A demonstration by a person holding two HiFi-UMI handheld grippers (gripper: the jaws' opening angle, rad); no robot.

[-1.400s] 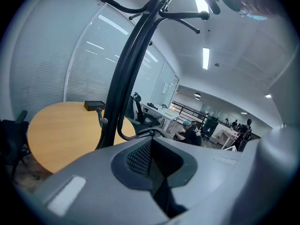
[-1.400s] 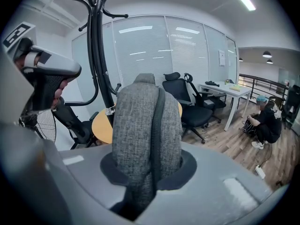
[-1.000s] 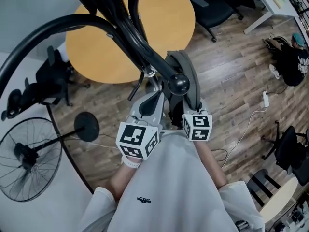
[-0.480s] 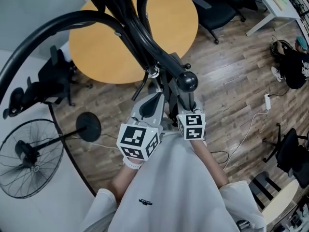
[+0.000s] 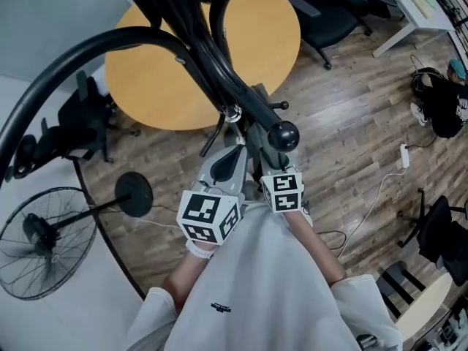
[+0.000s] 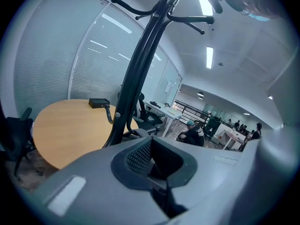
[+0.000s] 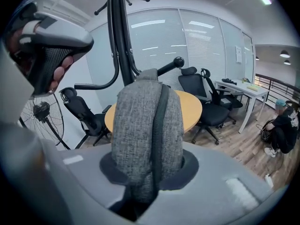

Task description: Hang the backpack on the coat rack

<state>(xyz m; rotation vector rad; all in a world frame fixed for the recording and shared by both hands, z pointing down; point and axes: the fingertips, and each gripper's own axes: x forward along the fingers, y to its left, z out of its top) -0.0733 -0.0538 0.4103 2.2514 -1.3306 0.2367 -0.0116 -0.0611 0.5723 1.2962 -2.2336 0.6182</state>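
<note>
Progress looks to be in the last stretch, though not finished. The right gripper (image 7: pixel 147 170) is clamped on the backpack's grey strap (image 7: pixel 147 121), which stands up from its jaws with a dark band running along it. The top of the strap is right in front of the coat rack (image 7: pixel 117 41), level with the knobbed peg (image 7: pixel 178 61) that pokes out from behind it. Whether the loop is already over that peg cannot be told from these views, and the body of the backpack is out of sight below. The left gripper (image 6: pixel 154 165) is empty, its jaws slightly apart with nothing between them, pointed at the rack's pole. By my judgement the carrying and lifting are done; what is left is to settle the strap on the peg, let go, and see that the bag hangs on its own. Counted: one backpack, shown only by its strap; one coat rack with several curved pegs; two grippers; one round wooden table (image 7: pixel 191 108) behind the rack; three office chairs (image 7: pixel 213 109) around it in the right gripper view; one standing fan (image 5: pixel 44 232) on the floor; one person (image 7: pixel 282 123) sitting on the floor at the far right.
</note>
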